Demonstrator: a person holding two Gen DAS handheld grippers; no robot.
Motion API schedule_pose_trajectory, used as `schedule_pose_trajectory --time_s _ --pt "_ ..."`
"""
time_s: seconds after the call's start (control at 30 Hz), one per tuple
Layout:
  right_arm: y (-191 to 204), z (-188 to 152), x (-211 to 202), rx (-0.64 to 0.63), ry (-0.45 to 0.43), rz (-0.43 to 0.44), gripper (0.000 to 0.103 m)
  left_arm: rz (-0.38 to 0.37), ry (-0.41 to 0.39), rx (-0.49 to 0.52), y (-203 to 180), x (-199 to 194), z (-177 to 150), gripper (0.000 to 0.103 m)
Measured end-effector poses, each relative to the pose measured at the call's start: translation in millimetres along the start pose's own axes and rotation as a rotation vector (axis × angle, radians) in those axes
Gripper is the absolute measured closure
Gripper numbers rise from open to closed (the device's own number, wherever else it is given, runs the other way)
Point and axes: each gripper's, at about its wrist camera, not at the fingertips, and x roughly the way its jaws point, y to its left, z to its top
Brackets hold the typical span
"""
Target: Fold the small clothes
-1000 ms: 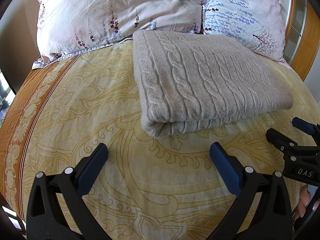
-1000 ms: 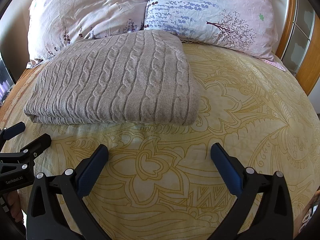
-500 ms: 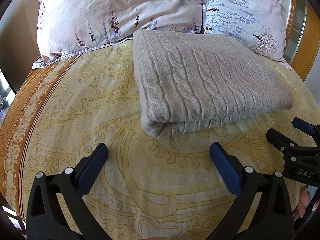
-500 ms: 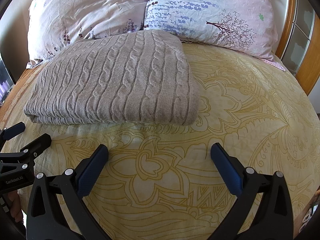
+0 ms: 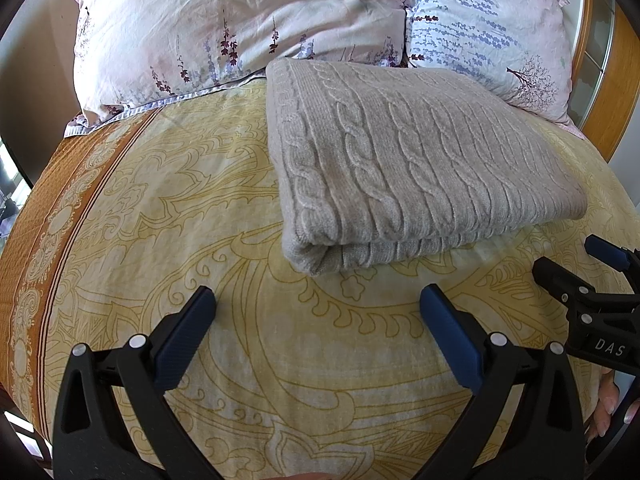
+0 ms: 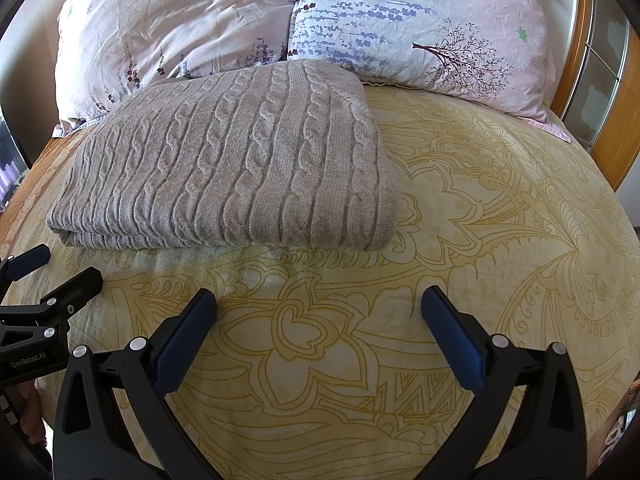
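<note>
I see the grey cable-knit sweater [image 5: 404, 168] lying folded into a neat rectangle on the yellow patterned bedspread [image 5: 200, 208], its far edge touching the two floral pillows [image 5: 240, 28] at the head of the bed. The knit shows raised rope-like cables running along its top face, and the layered fold edge faces my grippers, with a rounded corner at the near left in the left wrist view. In the right wrist view the top layer drapes smoothly over the near right corner.

My left gripper [image 5: 318, 336] stands wide open with nothing between its blue pads [image 5: 184, 340], hanging over bare bedspread just short of the sweater's near edge. My right gripper [image 6: 320, 336] is likewise spread wide and holds nothing, also apart from the sweater. Each gripper shows at the edge of the other's view, well apart from it.

To the right of the sweater lies a broad stretch of bare bedspread [image 6: 500, 220], reaching to the wooden bed frame [image 6: 616, 128]. To the left the open cover runs out to an orange border band [image 5: 52, 232].
</note>
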Motion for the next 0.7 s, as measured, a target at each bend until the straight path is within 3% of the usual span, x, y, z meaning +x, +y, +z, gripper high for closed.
schedule_pose_trajectory --time_s 0.7 --pt "0.0 -0.3 0.0 0.001 0.0 0.0 0.001 0.001 0.021 0.0 2.5 2.8 1.6 0.002"
